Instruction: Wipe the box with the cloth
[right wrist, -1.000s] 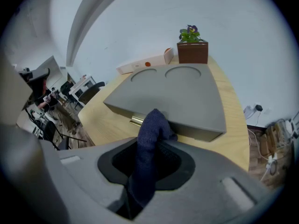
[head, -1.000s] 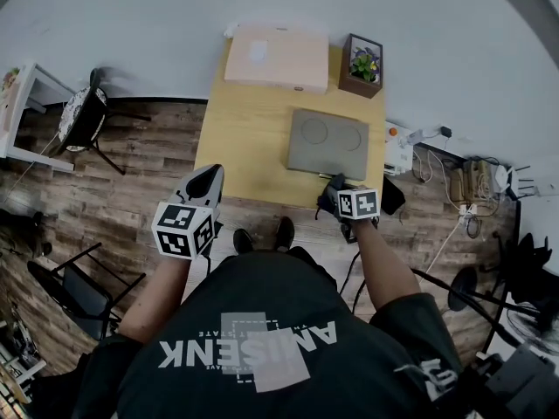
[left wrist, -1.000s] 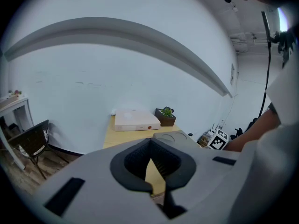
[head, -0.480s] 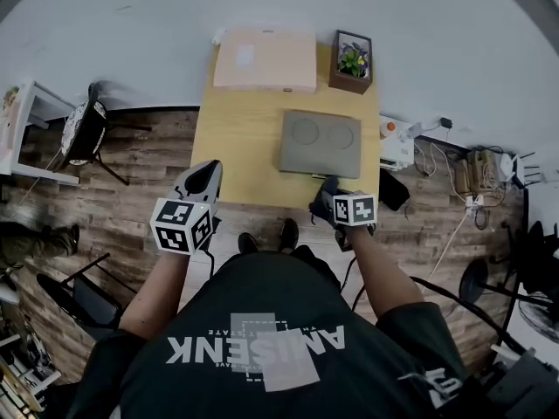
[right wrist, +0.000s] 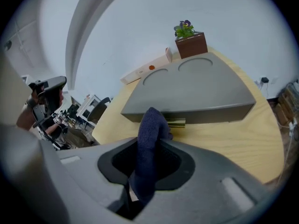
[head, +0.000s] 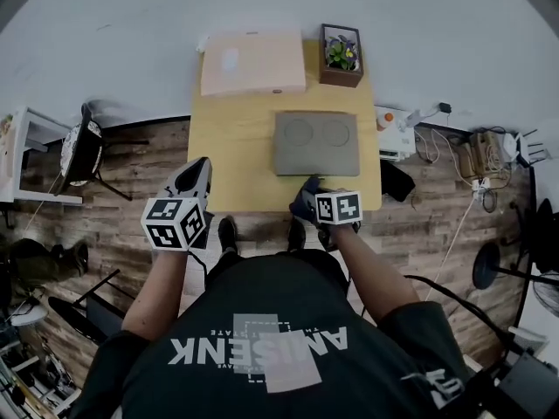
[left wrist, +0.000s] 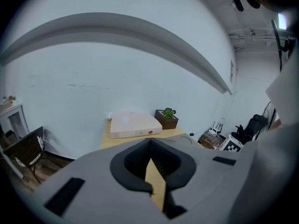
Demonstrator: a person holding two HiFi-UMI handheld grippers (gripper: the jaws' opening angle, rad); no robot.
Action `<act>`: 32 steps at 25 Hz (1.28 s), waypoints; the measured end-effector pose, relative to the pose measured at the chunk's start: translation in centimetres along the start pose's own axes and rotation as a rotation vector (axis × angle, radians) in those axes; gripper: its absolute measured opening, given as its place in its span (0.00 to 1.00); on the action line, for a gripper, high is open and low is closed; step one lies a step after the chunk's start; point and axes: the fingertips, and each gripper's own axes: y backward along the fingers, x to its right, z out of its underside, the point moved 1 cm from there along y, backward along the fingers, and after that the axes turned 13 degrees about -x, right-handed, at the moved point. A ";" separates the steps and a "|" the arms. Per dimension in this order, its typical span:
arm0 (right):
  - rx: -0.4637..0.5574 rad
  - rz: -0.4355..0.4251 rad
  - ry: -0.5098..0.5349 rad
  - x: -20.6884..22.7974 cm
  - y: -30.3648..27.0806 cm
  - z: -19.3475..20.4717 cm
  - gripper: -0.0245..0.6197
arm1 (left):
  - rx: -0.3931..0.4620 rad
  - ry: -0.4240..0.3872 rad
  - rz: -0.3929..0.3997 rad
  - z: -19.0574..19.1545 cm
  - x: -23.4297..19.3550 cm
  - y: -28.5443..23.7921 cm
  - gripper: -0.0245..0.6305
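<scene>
- At the near edge of the worktop [head: 236,147], the right gripper [head: 307,197] points at the grey box [head: 316,142]. Its fingers [right wrist: 187,160] are clamped on a dark blue cloth [right wrist: 150,125].
- In the head view the marker cube hides nearly all of the cloth. Only the right gripper view shows it, standing up in a fold from between the fingers.
- The fold covers part of a brass latch [right wrist: 176,122] on the box's front wall. Whether cloth and box touch cannot be told.
- The left gripper [head: 200,168] hangs off the worktop's left side, over the wooden floor [head: 131,173]. Its fingers are closed tip to tip on nothing.
- The grey box lies flat, right of the middle.
- At the far edge, against the wall, lie a pale flat box [head: 253,62] and a potted plant [head: 341,55].
</scene>
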 end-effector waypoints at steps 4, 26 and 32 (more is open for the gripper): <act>0.020 0.027 -0.090 -0.1 -1.0 -0.9 0.17 | -0.018 -0.030 0.049 -0.4 -1.6 -0.5 0.03; 0.098 0.126 -0.156 -5.1 -4.4 -3.4 0.17 | -0.066 -0.123 0.213 -1.0 -10.6 -2.3 0.04; 0.132 0.105 -0.177 -7.8 -5.8 -4.0 0.17 | -0.064 -0.162 0.247 -1.6 -11.3 -2.2 0.03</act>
